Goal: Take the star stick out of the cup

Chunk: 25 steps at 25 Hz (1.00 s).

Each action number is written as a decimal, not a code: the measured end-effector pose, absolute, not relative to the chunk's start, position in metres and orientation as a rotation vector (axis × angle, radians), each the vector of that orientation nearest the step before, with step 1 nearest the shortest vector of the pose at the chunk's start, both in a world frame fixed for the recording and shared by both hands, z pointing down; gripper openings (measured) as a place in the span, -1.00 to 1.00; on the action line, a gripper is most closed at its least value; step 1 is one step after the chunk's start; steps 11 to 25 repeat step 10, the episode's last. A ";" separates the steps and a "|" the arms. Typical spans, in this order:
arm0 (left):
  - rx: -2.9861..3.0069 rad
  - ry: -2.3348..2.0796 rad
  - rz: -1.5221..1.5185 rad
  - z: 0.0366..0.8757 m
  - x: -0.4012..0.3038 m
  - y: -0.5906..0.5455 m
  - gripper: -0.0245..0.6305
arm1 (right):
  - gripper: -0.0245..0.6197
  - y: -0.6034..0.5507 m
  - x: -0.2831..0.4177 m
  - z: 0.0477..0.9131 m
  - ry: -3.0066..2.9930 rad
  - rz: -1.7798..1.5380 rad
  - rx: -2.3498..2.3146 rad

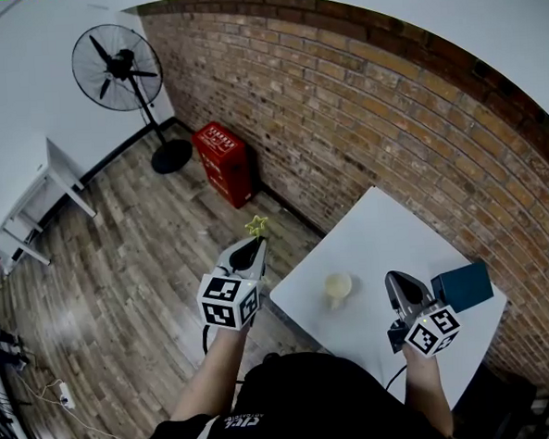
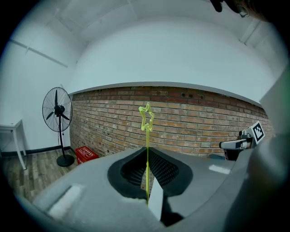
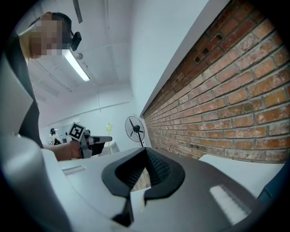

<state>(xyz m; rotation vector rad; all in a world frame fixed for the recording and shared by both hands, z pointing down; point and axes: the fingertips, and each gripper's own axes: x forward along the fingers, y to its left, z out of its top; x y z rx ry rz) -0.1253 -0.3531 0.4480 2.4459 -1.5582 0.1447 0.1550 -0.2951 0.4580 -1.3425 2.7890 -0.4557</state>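
Note:
My left gripper (image 1: 255, 247) is shut on the thin yellow-green star stick (image 1: 256, 226), held out over the wooden floor left of the table. In the left gripper view the stick (image 2: 147, 136) rises straight up between the closed jaws, its star at the top in front of the brick wall. The pale cup (image 1: 338, 287) stands on the white table (image 1: 377, 231), apart from the stick. My right gripper (image 1: 401, 291) hovers over the table to the right of the cup, shut with nothing in it. In the right gripper view the left gripper (image 3: 100, 140) and the star stick (image 3: 109, 128) show far off.
A dark teal box (image 1: 462, 286) sits on the table just right of my right gripper. A brick wall (image 1: 370, 115) runs behind the table. A red crate (image 1: 223, 161) and a standing fan (image 1: 122, 75) are on the floor at the back left, with a white desk (image 1: 27, 187) further left.

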 end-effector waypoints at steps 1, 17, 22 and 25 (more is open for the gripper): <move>2.447 -1.557 0.145 0.448 -0.125 -0.353 -0.86 | -0.93 -0.295 0.154 0.457 2.789 -0.457 -1.341; 2.460 -1.529 0.155 0.452 -0.117 -0.354 -0.86 | -0.93 -0.296 0.152 0.463 2.793 -0.470 -1.323; 2.460 -1.529 0.155 0.452 -0.117 -0.354 -0.86 | -0.93 -0.296 0.152 0.463 2.793 -0.470 -1.323; 2.460 -1.529 0.155 0.452 -0.117 -0.354 -0.86 | -0.93 -0.296 0.152 0.463 2.793 -0.470 -1.323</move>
